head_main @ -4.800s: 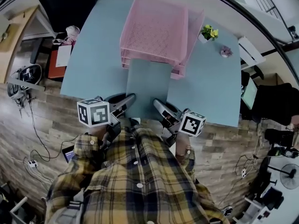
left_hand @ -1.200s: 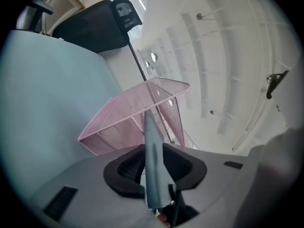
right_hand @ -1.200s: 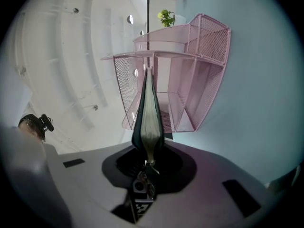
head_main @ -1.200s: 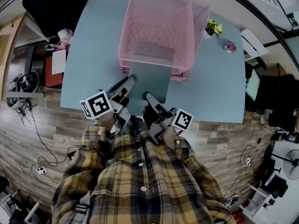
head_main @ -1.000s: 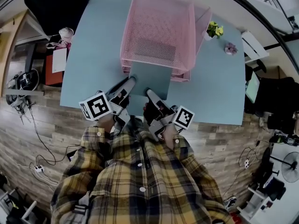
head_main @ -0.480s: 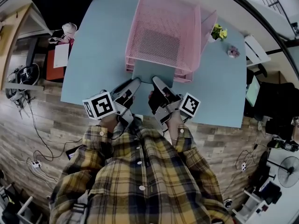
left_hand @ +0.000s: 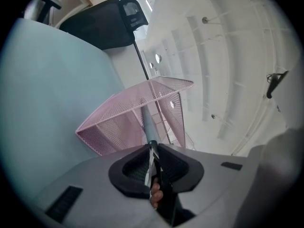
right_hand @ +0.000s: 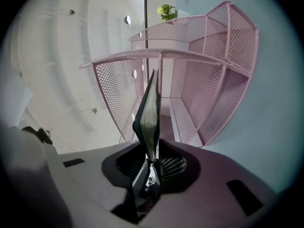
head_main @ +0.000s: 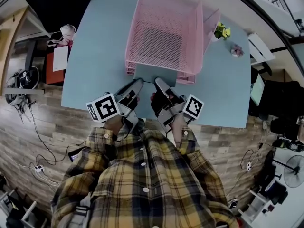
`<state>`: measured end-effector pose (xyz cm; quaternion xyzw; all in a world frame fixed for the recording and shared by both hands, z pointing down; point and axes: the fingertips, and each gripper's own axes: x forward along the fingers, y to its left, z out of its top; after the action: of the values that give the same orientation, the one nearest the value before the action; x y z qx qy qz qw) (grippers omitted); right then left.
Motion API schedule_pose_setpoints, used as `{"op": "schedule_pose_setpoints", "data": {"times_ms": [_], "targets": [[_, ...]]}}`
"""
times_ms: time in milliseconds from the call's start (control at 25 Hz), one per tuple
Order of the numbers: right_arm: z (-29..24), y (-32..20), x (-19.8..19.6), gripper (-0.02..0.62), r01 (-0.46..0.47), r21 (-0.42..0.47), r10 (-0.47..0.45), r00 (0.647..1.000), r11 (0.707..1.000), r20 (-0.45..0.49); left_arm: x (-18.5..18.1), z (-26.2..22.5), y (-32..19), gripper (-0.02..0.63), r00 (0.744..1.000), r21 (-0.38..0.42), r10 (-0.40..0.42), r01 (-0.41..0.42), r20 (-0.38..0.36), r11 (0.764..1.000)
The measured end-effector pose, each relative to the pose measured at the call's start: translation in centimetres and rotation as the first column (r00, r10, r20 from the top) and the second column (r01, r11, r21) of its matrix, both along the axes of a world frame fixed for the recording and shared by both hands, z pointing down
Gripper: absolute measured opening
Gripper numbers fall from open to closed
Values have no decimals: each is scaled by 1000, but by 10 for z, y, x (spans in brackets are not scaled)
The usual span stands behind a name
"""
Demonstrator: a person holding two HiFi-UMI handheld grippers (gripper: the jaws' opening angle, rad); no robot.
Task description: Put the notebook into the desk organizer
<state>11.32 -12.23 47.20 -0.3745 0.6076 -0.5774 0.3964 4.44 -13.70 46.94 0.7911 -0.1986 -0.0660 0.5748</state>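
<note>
The teal-grey notebook (head_main: 151,74) lies flat, mostly slid into the lower tier of the pink mesh desk organizer (head_main: 134,27); only its near strip shows. My left gripper (head_main: 139,81) holds the near edge at the left. Its jaws have just been closing and now press on the thin edge of the notebook (left_hand: 147,125) in the left gripper view (left_hand: 152,144). My right gripper (head_main: 156,81) is shut on the same edge to the right. In the right gripper view (right_hand: 152,158) the notebook (right_hand: 149,113) runs from the jaws into the organizer (right_hand: 209,80).
The organizer stands at the back of a light blue table (head_main: 95,56). A small potted plant (head_main: 219,31) and a small pinkish object (head_main: 236,52) sit to its right. The table's near edge is right under my hands. A black chair stands beyond the far left corner.
The notebook has slid deeper into the organizer's lower tier. Both grippers moved toward the organizer with it. The left jaws, wide before, now grip the notebook's edge.
</note>
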Motion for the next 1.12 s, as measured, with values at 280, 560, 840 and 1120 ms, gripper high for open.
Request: {"op": "schedule_pose_setpoints", "data": {"times_ms": [280, 560, 840, 1120], "targets": [[2, 14, -1, 56, -41, -11, 40, 998, 999, -49, 3, -1, -6, 48, 1000, 10, -4, 3, 7, 1000], [4, 2, 9, 48, -47, -16, 45, 993, 999, -108, 10, 0, -19, 49, 1000, 6, -3, 3, 8, 1000], [4, -13, 20, 48, -65, -24, 62, 993, 998, -101, 18, 1, -27, 57, 1000, 4, -11, 11, 24, 1000], [3, -13, 20, 48, -70, -20, 68, 994, 997, -85, 15, 3, -23, 66, 999, 7, -12, 12, 33, 1000]]}}
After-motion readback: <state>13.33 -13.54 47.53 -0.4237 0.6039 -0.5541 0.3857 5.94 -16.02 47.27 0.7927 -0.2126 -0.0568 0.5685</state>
